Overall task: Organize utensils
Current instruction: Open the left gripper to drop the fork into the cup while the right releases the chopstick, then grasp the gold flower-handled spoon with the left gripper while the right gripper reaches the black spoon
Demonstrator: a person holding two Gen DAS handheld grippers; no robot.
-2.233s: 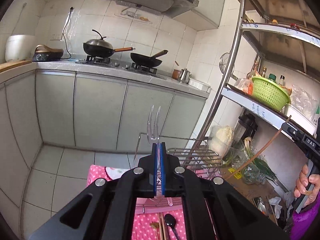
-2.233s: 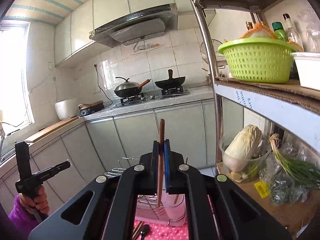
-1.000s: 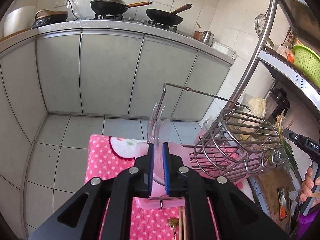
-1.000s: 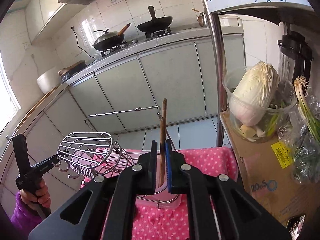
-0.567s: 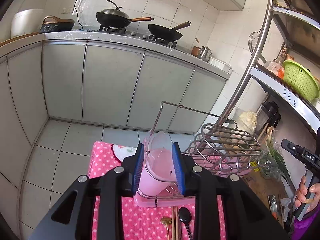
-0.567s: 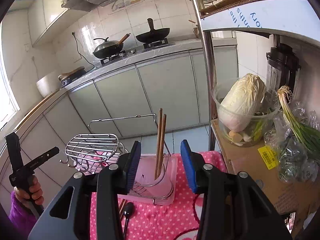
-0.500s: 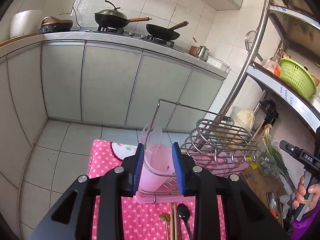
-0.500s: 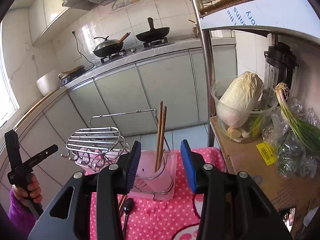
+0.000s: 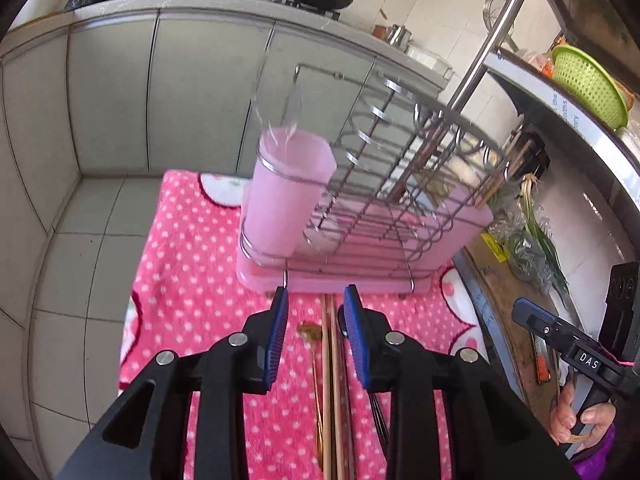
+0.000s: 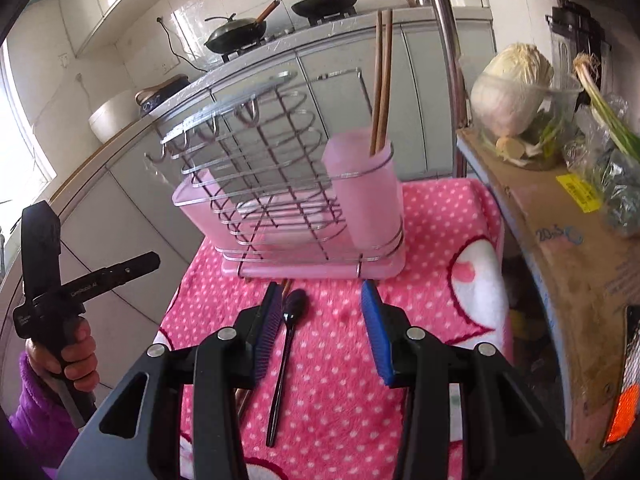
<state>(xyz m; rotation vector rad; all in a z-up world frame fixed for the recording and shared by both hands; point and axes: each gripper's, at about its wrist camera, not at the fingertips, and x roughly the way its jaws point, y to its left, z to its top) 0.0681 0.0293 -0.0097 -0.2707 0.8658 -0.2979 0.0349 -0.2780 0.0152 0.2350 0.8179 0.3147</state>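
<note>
**Loose utensils below both open grippers**

On the pink blanket [image 10: 440, 216], near edge: the black spoon [image 10: 286, 344] lies lengthwise toward the rack [image 10: 280, 184], beside my right gripper [image 10: 322, 320]. Loose chopsticks [image 9: 330, 380] run between my left gripper [image 9: 314, 326] fingers. Both jaws wide, empty.

Clear fork [image 9: 276, 92] in left pink cup [image 9: 286, 196] nearly invisible, motion-blurred, tines barely readable. Lower ends of chopsticks [image 10: 382, 80] hidden inside right pink cup [image 10: 366, 196]. Loose chopsticks on cloth [image 9: 332, 380] cut off by bottom edge, partly covered by left tool [image 9: 314, 322]. Gold spoon [image 9: 312, 334] handle lost behind tool body. Black spoon [image 10: 286, 344] bowl partly behind right tool [image 10: 322, 300] pad. Brown tips under rack base [image 10: 286, 284] mostly hidden, unidentifiable. Wire rack [image 10: 256, 160] blurred. Shelf label text [image 9: 566, 110] too small to read. Person's hand [image 10: 68, 354] cut off at frame edge.
</note>
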